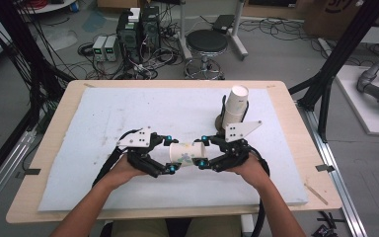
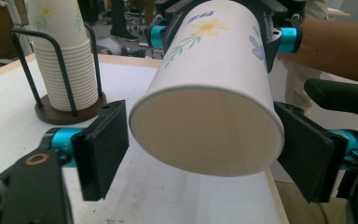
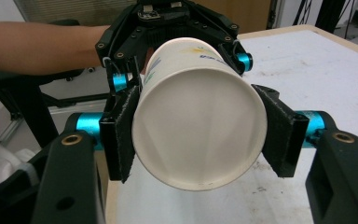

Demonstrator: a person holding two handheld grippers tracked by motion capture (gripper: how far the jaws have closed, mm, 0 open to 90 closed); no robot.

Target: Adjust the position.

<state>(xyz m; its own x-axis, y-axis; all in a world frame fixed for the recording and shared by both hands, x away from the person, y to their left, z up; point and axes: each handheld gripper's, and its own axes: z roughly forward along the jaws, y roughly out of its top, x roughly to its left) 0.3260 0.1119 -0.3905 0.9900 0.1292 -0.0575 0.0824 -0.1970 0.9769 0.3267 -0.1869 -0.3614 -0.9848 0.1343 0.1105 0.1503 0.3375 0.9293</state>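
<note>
Paper cup clamped by right gripper, left gripper barely apart, mid-table

Stack of paper cups in a black wire holder on a round wooden base, standing just beyond the right claw, upright, top cup open end down. White foam mat covers the wooden counter under both claws. Past the counter's far edge, well apart from the claws: black round stool, black computer towers, two small grey boxes, tangled cables on the floor. Cardboard box far right.
</note>
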